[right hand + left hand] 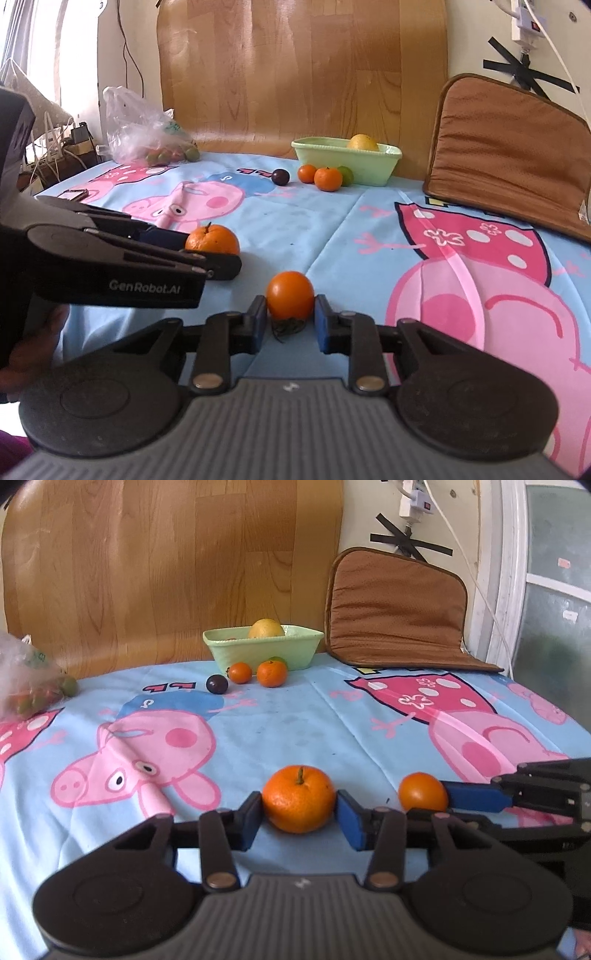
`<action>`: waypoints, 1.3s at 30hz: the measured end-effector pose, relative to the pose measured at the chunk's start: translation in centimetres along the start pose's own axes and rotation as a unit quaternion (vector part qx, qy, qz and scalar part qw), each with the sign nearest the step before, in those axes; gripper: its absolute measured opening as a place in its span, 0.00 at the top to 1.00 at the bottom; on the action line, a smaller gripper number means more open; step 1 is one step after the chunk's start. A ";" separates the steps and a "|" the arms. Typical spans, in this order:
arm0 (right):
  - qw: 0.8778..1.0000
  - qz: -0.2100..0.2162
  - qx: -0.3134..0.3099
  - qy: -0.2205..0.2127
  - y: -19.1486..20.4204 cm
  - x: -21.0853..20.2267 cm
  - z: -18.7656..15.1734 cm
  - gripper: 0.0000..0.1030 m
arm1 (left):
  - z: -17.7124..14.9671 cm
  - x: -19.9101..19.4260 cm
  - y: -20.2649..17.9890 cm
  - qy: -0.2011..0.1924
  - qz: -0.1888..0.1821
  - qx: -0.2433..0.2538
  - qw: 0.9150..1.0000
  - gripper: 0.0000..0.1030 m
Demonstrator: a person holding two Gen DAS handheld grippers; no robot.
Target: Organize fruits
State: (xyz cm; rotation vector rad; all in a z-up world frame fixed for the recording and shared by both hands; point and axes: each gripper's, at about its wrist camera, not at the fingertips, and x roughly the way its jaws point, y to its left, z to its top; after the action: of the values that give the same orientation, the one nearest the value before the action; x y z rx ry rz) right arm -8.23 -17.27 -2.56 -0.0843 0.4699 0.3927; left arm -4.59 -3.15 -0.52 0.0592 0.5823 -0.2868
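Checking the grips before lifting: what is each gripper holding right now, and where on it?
Left gripper clamps the stemmed orange across its sides. Right gripper clamps the smaller, smooth orange fruit across its sides. Both fruits sit on the cloth.

Two fruits sit near on the table, the stemmed mandarin left of the smooth tomato. Far back, the basin holds a large fruit; three small fruits lie before it, a plum leftmost.
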 end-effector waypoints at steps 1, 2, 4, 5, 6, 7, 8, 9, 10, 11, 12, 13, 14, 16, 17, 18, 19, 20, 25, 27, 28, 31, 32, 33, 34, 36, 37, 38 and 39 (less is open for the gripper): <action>1.000 -0.002 0.004 -0.001 -0.1 0.0 0.0 0.71 | 0.0 0.0 0.2 0.000 -0.003 -0.005 1.000 0.59; 1.000 -0.004 0.007 -0.001 -0.2 0.0 0.0 0.71 | 0.0 0.0 0.3 0.000 -0.005 -0.009 1.000 0.59; 1.000 -0.008 0.012 -0.002 -0.3 -0.1 0.0 0.71 | 0.0 -0.1 0.4 0.000 -0.005 -0.012 1.000 0.59; 1.000 -0.010 0.013 -0.002 -0.3 -0.1 0.0 0.71 | 0.0 -0.1 0.4 0.000 -0.005 -0.013 1.000 0.59; 1.000 -0.013 0.013 -0.002 -0.3 -0.1 0.0 0.71 | 0.0 -0.1 0.5 -0.001 -0.005 -0.014 1.000 0.59; 1.000 -0.015 0.013 -0.002 -0.3 -0.1 0.0 0.71 | -0.1 -0.2 0.5 -0.001 -0.006 -0.015 1.000 0.59; 1.000 -0.016 0.013 -0.002 -0.2 -0.1 0.0 0.71 | -0.1 -0.2 0.6 -0.001 -0.006 -0.017 1.000 0.59; 1.000 -0.018 0.013 -0.001 -0.2 -0.1 0.0 0.71 | -0.1 -0.2 0.6 -0.001 -0.007 -0.019 1.000 0.59; 1.000 -0.019 0.013 -0.001 -0.2 -0.1 0.0 0.71 | -0.1 -0.2 0.7 -0.001 -0.008 -0.020 1.000 0.59; 1.000 -0.020 0.011 0.000 -0.2 0.0 0.0 0.71 | -0.1 -0.2 0.7 -0.001 -0.008 -0.020 1.000 0.59; 1.000 -0.021 0.010 0.001 -0.1 0.0 0.0 0.71 | -0.1 -0.2 0.7 -0.001 -0.008 -0.020 1.000 0.59; 1.000 -0.022 0.008 0.001 -0.1 0.0 0.0 0.71 | -0.1 -0.2 0.7 0.000 -0.007 -0.019 1.000 0.58; 1.000 -0.023 0.006 0.002 0.0 0.0 0.0 0.71 | 0.0 -0.2 0.6 0.000 -0.006 -0.016 1.000 0.58; 1.000 -0.025 0.003 0.002 0.1 0.0 0.0 0.71 | 0.0 0.0 0.4 0.003 -0.002 -0.010 1.000 0.55; 1.000 -0.025 0.002 0.002 0.1 0.1 0.0 0.71 | 0.1 0.0 0.2 0.005 -0.002 -0.005 1.000 0.53; 1.000 -0.025 0.001 0.004 0.1 0.1 0.0 0.70 | 0.1 0.1 0.0 0.007 -0.002 0.001 1.000 0.47; 1.000 -0.025 0.000 0.004 0.1 0.2 0.0 0.70 | 0.1 0.2 -0.2 0.009 0.001 0.007 1.000 0.42; 1.000 -0.026 -0.001 0.004 0.2 0.2 0.0 0.70 | 0.1 0.2 -0.3 0.010 0.002 0.009 1.000 0.41; 0.999 -0.031 -0.008 0.003 0.4 0.1 0.0 0.70 | 0.0 0.1 0.1 0.003 0.005 -0.003 1.000 0.58; 0.999 -0.033 -0.010 0.003 0.5 0.1 -0.1 0.70 | 0.0 0.1 0.2 0.002 0.003 -0.005 1.000 0.59; 0.999 -0.033 -0.011 0.002 0.5 0.1 -0.1 0.70 | 0.0 0.1 0.2 0.002 0.002 -0.006 1.000 0.59; 0.999 -0.033 -0.010 0.002 0.5 0.1 -0.1 0.70 | 0.0 0.0 0.3 0.001 -0.001 -0.009 1.000 0.59; 0.999 -0.033 -0.010 0.002 0.5 0.1 -0.1 0.70 | 0.0 0.0 0.4 0.000 -0.001 -0.010 1.000 0.59; 0.999 -0.033 -0.010 0.002 0.5 0.1 -0.1 0.70 | 0.0 0.0 0.4 0.000 -0.002 -0.011 1.000 0.59; 0.999 -0.033 -0.010 0.002 0.5 0.1 -0.1 0.70 | 0.0 -0.1 0.4 -0.001 -0.002 -0.012 1.000 0.59; 0.999 -0.033 -0.010 0.002 0.5 0.1 -0.1 0.71 | -0.1 -0.1 0.5 -0.001 -0.003 -0.014 1.000 0.59; 0.999 -0.033 -0.010 0.002 0.5 0.1 -0.1 0.71 | -0.1 -0.1 0.5 -0.002 -0.003 -0.015 1.000 0.59; 0.999 -0.033 -0.010 0.002 0.5 0.1 -0.1 0.71 | -0.1 -0.2 0.6 -0.002 -0.003 -0.016 1.000 0.59; 0.999 -0.035 -0.010 0.001 0.5 0.1 -0.1 0.71 | -0.1 -0.2 0.6 -0.002 -0.003 -0.016 1.000 0.59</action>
State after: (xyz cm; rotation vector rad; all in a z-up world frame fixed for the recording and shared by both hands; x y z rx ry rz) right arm -8.42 -16.75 -2.71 -0.1209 0.4643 0.3296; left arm -4.65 -2.52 -0.52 0.0250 0.5827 -0.2838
